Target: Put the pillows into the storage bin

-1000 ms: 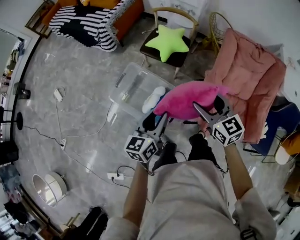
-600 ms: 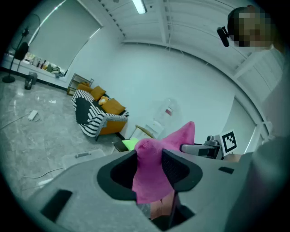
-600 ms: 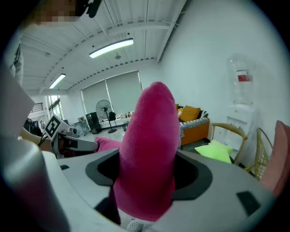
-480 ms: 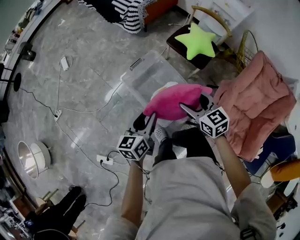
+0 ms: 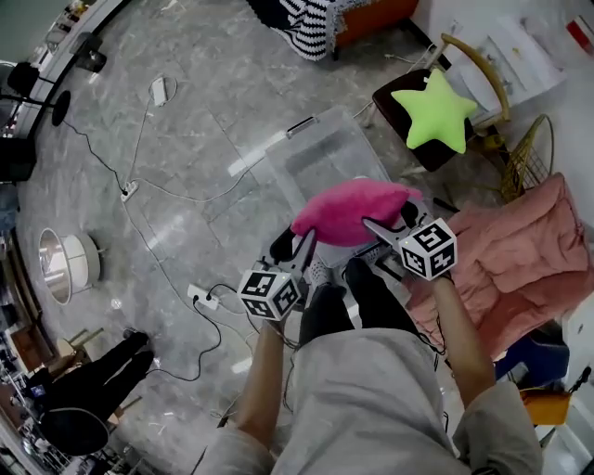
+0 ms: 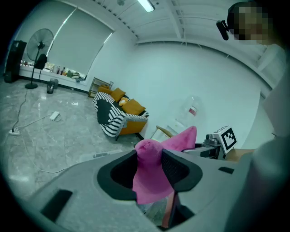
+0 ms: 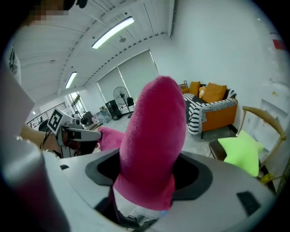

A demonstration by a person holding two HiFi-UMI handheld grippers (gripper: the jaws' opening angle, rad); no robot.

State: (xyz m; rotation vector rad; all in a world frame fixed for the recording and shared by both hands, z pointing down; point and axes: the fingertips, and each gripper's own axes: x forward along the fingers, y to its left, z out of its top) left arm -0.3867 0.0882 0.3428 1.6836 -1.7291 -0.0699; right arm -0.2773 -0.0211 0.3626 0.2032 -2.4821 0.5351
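Note:
A pink pillow (image 5: 351, 210) hangs in the air between both grippers, just in front of the clear storage bin (image 5: 320, 153) on the floor. My left gripper (image 5: 303, 243) is shut on the pillow's left corner (image 6: 149, 174). My right gripper (image 5: 379, 228) is shut on its right end, where the pillow (image 7: 154, 136) fills the jaws. A green star pillow (image 5: 433, 110) lies on a wooden chair (image 5: 483, 70) beyond the bin. The pink pillow hides part of the bin's inside.
A pink blanket covers an armchair (image 5: 520, 264) at the right. Cables and a power strip (image 5: 204, 297) run over the floor at the left, near a round white lamp (image 5: 60, 264). A striped throw on an orange sofa (image 5: 320, 17) is at the far side.
Both grippers have carried the pink pillow up to the bin's near side. The white thing seen in the bin earlier is now covered by the pillow.

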